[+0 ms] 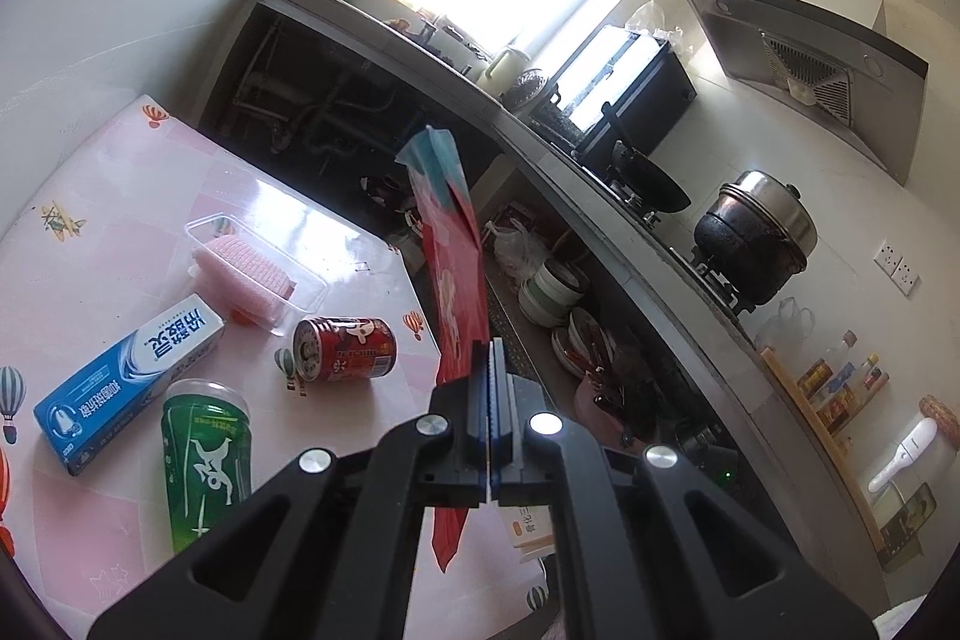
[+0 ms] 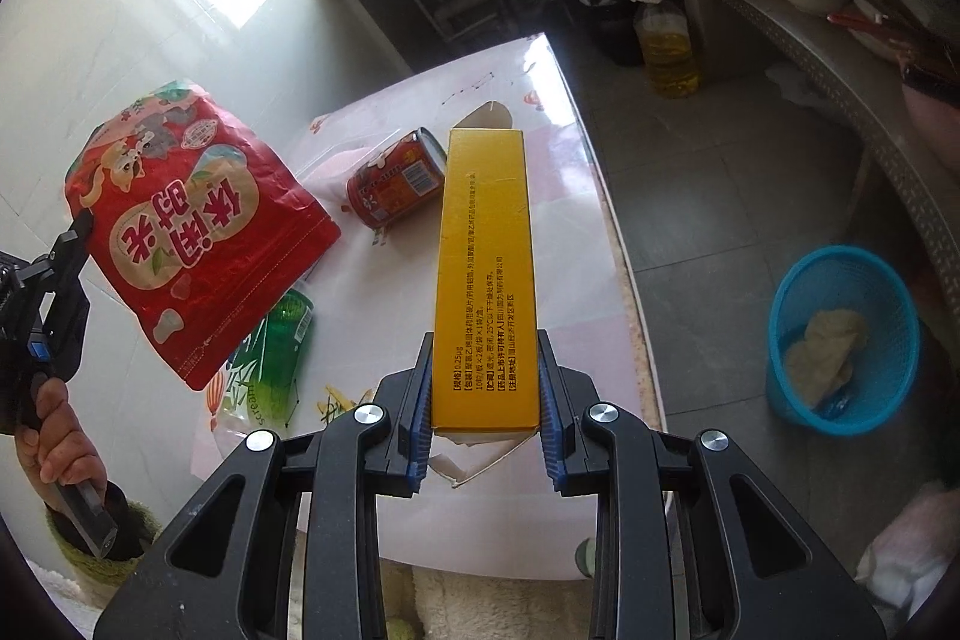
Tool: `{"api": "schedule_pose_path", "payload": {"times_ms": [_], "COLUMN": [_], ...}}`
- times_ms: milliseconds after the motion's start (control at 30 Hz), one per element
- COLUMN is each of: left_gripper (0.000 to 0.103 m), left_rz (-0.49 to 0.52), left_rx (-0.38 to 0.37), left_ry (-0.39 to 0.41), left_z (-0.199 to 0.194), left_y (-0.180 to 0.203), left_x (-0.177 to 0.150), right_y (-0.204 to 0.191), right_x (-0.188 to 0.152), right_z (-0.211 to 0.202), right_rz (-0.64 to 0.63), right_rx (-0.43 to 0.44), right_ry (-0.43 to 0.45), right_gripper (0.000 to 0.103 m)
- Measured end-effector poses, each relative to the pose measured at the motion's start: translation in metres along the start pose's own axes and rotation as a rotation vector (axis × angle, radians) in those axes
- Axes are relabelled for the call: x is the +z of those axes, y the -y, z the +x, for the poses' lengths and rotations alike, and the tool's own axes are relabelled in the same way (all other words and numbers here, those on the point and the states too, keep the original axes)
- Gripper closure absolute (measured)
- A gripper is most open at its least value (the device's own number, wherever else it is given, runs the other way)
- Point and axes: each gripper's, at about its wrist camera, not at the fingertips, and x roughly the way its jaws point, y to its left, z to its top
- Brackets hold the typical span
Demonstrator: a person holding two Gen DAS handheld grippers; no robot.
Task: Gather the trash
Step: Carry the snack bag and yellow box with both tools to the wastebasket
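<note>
On the floor, off the long edge of the pink table point(image 2: 576, 172), stands a blue mesh waste basket point(image 2: 843, 340), upright, with a crumpled yellowish wad and a scrap of blue in its bottom. On the table, toward its far corner, a clear plastic tray point(image 1: 258, 274) holds a pink ribbed pad. Just beside that tray a red can point(image 1: 345, 349) lies on its side; nearer along the table lie a green can point(image 1: 207, 460), also tipped over, and a blue and white toothpaste box point(image 1: 129, 376).

The left gripper point(image 1: 491, 358) is raised above the table's edge, its fingers pressed tight together on the lower part of a red snack bag point(image 2: 192, 232), which stands up edge-on from the jaws with its blue torn top uppermost. A hand point(image 2: 60, 436) grips that tool's handle, off the table's near end.

The right gripper point(image 2: 486, 382) tilts down over the table, pointing toward its far corner. Its blue-padded fingers are clamped on the sides of a long yellow carton point(image 2: 486, 274), lifted off the table, an open flap hanging at the carton's near end.
</note>
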Motion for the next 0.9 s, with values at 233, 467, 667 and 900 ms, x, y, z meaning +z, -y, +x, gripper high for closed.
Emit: {"api": "schedule_pose_path", "payload": {"times_ms": [233, 467, 667, 900], "left_gripper": [0.103, 0.103, 0.103, 0.103], "left_rz": [0.041, 0.091, 0.138, 0.177], "left_rx": [-0.040, -0.096, -0.122, -0.116], "left_ry": [-0.048, -0.114, -0.184, -0.279], "left_z": [0.032, 0.080, 0.128, 0.189], "left_y": [0.030, 0.066, 0.095, 0.120], "left_x": [-0.003, -0.012, -0.026, -0.046], "right_y": [0.029, 0.068, 0.106, 0.150], "right_x": [0.002, -0.001, -0.009, -0.019], "right_z": [-0.022, -0.049, -0.064, -0.066], "right_rz": [0.065, 0.144, 0.226, 0.316], "right_rx": [-0.026, -0.078, -0.133, -0.207], "right_ry": [0.055, 0.115, 0.143, 0.142], "right_gripper": [0.076, 0.076, 0.076, 0.076]}}
